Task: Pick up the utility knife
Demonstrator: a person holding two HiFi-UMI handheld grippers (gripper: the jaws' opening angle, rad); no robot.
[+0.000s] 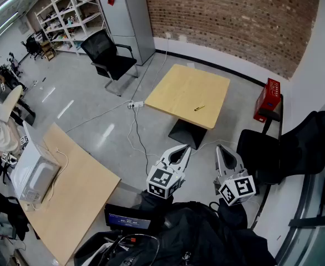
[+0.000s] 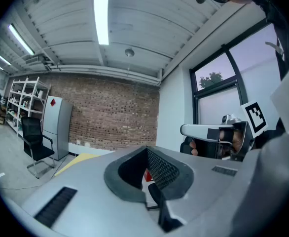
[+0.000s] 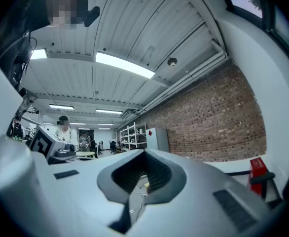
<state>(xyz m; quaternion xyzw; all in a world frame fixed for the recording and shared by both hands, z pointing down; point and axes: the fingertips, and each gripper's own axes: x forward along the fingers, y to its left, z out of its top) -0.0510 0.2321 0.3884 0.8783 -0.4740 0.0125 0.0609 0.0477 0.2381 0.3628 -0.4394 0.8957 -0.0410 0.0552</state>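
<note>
Standing well back from the work.

Item: utility knife [image 1: 199,108] — a small dark sliver lying flat on the pale square desk [image 1: 179,87], toward its right-hand edge, untouched.

Left claw [image 1: 184,150]: jaws together, nothing between them.

Right claw [image 1: 222,151]: jaws together, likewise empty.

Both are held low near the person's body, side by side. They point toward the desk but are well apart from it, with bare floor between.

Also present: power strip [image 1: 135,104] with a trailing cable [image 1: 137,132] on the floor just left of the desk base; red box [image 1: 270,96] off to the desk's right.

Stage, as judged: approach not yet begun, grasp entirely ahead.

Risks:
- The cable crosses the likely walking line and could catch a foot.
- A claw brought down with its jaws together would shove the thin knife across the smooth top — perhaps off the edge — instead of taking it.
- The knife lies flat, so jaws set too high would close on nothing.
</note>
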